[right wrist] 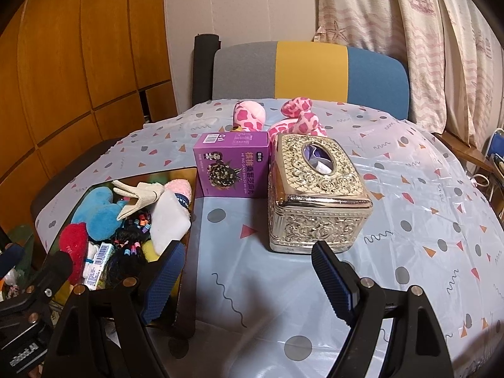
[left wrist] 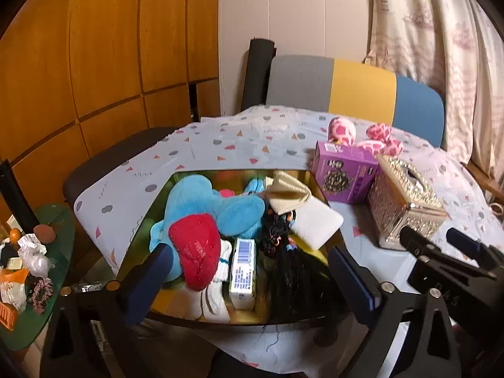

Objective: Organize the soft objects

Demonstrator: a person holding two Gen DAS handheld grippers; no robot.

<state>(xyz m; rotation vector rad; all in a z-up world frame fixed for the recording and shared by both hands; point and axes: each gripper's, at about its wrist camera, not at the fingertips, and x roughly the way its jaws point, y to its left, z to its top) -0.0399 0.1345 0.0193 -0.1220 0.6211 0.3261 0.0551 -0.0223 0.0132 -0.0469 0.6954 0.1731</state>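
A: How were the two grippers posed?

B: Both tilted downward over the table. The left gripper (left wrist: 249,271) hung above the gold tray (left wrist: 302,176), its ribbed blue pads spread wide with nothing between them. The right gripper (right wrist: 249,267) sat over the patterned tablecloth (right wrist: 409,189), jaws apart and empty, just short of the embossed metal tissue box (right wrist: 315,195).

A: And the soft things?

B: Heaped in the tray: a fluffy blue plush (left wrist: 217,204), a red fuzzy piece (left wrist: 195,245) on top, a beige knit glove (left wrist: 286,195), white socks (left wrist: 214,296), a black wig-like tangle (left wrist: 289,264) and a flat white sponge (left wrist: 315,220). A pink spotted plush (right wrist: 283,119) lay behind the glossy purple carton (right wrist: 233,167).
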